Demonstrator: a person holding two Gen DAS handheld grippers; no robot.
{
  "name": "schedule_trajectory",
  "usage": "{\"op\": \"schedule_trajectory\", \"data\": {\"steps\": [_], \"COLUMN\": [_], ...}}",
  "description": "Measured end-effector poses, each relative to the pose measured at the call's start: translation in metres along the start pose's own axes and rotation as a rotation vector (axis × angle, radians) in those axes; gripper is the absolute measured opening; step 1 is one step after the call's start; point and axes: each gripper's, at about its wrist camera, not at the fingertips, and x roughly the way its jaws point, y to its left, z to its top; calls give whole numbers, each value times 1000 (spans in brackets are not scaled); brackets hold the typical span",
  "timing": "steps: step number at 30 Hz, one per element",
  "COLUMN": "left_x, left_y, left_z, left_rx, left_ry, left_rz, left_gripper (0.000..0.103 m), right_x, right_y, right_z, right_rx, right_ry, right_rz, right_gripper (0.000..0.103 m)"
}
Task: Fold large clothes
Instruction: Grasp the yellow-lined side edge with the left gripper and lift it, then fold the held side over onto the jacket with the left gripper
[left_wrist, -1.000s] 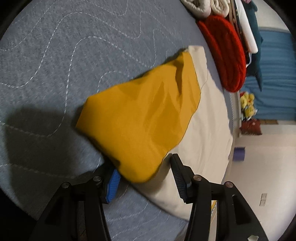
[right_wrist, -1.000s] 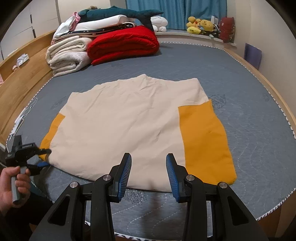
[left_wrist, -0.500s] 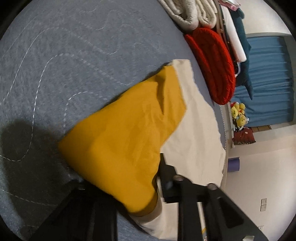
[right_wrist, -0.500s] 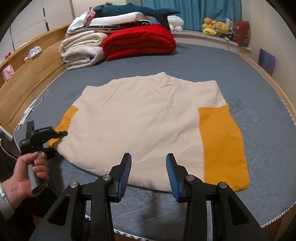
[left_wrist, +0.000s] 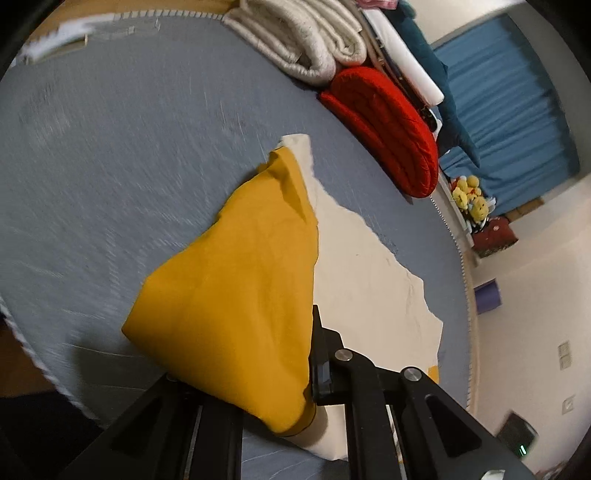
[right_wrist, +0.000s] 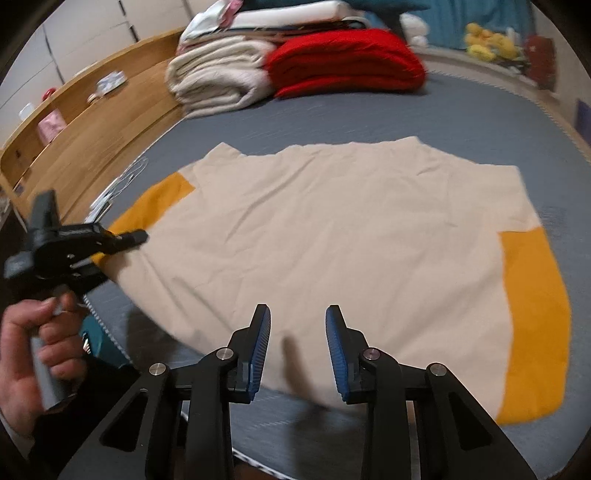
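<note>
Left tongs (left_wrist: 310, 373): pressed together on the orange sleeve (left_wrist: 236, 295) of the garment, with the jaws closing the last little way; the cloth is draped over the near finger, so the pinch itself is largely hidden in the left wrist view. In the right wrist view the same tongs are seen at the far left, gripped by a hand (right_wrist: 33, 354), with the sleeve's edge lifted off the bed.

Right tongs (right_wrist: 297, 345): spread but closing, with nothing between the blue pads (right_wrist: 260, 347); they are held above the near hem of the cream body (right_wrist: 332, 236).

Garment: a large cream top with orange sleeves, laid flat on the grey quilted mattress (right_wrist: 424, 110), the right sleeve (right_wrist: 532, 317) flat at the near right.

Surroundings: folded cream blankets (right_wrist: 218, 81) and a red quilt (right_wrist: 343, 59) are stacked at the far end of the bed; a wooden ledge (right_wrist: 92, 125) runs along the left.

Risks, as judged from this state: only a thin edge of the sleeve appears to be caught, so the cloth could slip free if it is pulled fast. If the sleeve is carried across while the body is unpinned, the whole garment could be dragged and the fold line skewed. A closing right grip set too shallow on the hem could miss the cloth or take one layer only.
</note>
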Motion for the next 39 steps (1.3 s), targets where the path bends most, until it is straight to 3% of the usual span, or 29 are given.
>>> {"op": "schedule_trajectory", "data": {"steps": [4, 8, 13, 16, 21, 26, 32, 36, 39], "left_x": [-29, -31, -35, -35, -29, -2, 57, 115, 154], "left_y": [-2, -7, -39, -70, -134, -213, -288, -313, -311], "left_z": [-2, -17, -24, -33, -66, -116, -190, -252, -291], "left_rx": [119, 191, 288, 369, 524, 698, 848, 950, 1026], "left_ry": [-12, 3, -35, -52, -59, -16, 126, 289, 389], "left_rz": [55, 88, 95, 91, 52, -5, -63, -65, -9], "left_gripper": [11, 11, 11, 11, 11, 10, 10, 10, 14], "right_x": [46, 88, 102, 77, -6, -85, -157, -180, -198], "right_y": [12, 18, 21, 18, -15, -57, -122, -172, -203], "right_z": [0, -4, 0, 5, 21, 5, -25, -39, -51], "right_rx": [-6, -22, -56, -35, 6, 41, 157, 315, 410], "right_ry": [143, 255, 277, 196, -72, -262, -361, -379, -394], "right_rz": [101, 117, 80, 59, 11, -55, -134, -195, -214], "right_gripper": [31, 31, 31, 31, 32, 37, 55, 57, 57]}}
